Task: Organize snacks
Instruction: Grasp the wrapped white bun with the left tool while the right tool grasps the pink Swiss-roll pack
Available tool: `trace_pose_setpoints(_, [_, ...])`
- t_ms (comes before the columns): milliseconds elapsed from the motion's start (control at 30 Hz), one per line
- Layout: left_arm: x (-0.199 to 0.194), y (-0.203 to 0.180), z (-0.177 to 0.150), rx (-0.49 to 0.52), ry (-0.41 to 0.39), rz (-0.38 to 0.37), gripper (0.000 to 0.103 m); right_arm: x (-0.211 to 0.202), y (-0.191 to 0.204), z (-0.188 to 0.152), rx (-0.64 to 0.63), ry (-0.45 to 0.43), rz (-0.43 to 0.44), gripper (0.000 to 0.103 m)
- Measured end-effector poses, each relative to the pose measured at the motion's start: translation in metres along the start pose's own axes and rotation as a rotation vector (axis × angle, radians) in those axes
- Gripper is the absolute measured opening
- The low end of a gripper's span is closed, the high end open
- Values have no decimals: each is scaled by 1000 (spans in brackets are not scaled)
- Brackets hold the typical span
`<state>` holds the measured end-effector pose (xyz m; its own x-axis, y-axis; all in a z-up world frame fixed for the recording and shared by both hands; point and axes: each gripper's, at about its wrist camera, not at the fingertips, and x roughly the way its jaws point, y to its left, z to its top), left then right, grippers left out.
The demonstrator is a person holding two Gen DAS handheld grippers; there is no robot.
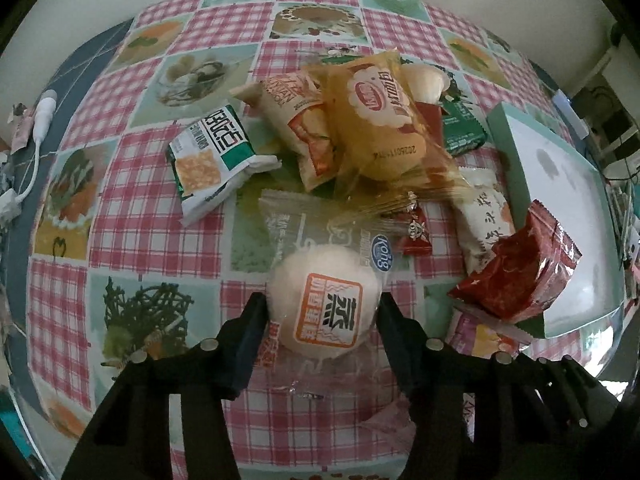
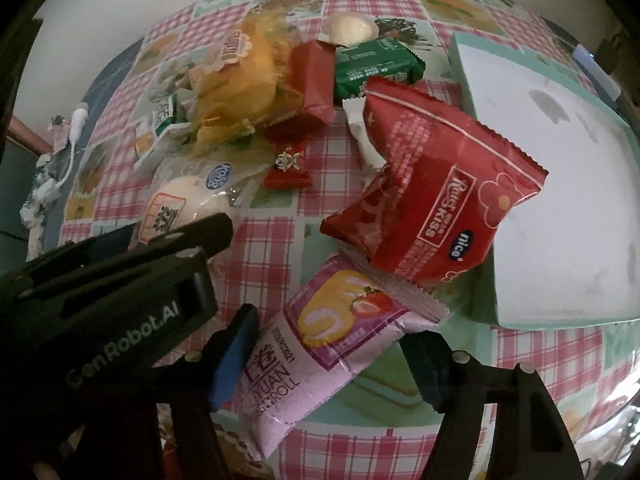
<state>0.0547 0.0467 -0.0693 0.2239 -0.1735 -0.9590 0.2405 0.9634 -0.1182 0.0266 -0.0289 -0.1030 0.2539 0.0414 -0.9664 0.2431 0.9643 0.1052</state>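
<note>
Your left gripper (image 1: 322,312) points steeply down at the pink-checked tablecloth with food pictures (image 1: 136,216), and its black fingers (image 1: 250,320) sit against both sides of the round white bun in a clear wrapper with an orange square label (image 1: 324,300); the pads look pressed to the wrapper, so it is clamped on the bun, which rests on the cloth at the near edge of the snack pile. Your right gripper (image 2: 332,352) straddles the pink-and-white cake roll packet with a strawberry picture (image 2: 316,344). Its blue-padded left finger (image 2: 236,356) touches the packet's edge, but the right one is half hidden behind the wrapper, so you cannot tell whether the tongs are gripping. That packet lies flat on the cloth, just in front of the shiny red foil pouch with a flower print (image 2: 436,200), which leans on the rim of the shallow white box with mint-green sides (image 2: 560,200). Behind your left gripper the heap holds a clear bag with a golden cake (image 1: 380,120), an orange-and-cream packet (image 1: 300,128), a green-and-white cracker pack (image 1: 212,156) off to the left, a small red candy (image 1: 414,232) and a dark green packet (image 1: 462,128).
</note>
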Motion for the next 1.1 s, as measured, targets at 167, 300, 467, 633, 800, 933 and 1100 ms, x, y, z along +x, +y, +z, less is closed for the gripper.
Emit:
trace_pose_setpoints(167, [-8, 11, -6, -25, 1, -4, 56, -8, 4, 0, -30, -20, 12, 67])
trace_pose_setpoints(300, [-16, 17, -10, -53, -1, -5, 56, -16, 4, 5, -32, -35, 35, 63])
trace_pose_setpoints(467, [-30, 28, -17, -86, -7, 8, 56, -32, -1, 3, -37, -61, 63, 58])
trace_pose_setpoints(633, [-23, 28, -17, -109, 19, 34, 56, -35, -21, -2, 0, -21, 75, 57])
trace_pose_setpoints(800, [-18, 40, -22, -156, 46, 35, 56, -29, -25, -8, 11, 10, 77, 57])
trace_pose_setpoints(933, [-20, 44, -27, -147, 53, 44, 56, -22, -21, -10, -7, 32, 63, 60])
trace_pose_setpoints(1100, [-17, 44, -25, -148, 60, 47, 57, -16, -10, -9, -41, 34, 44, 65])
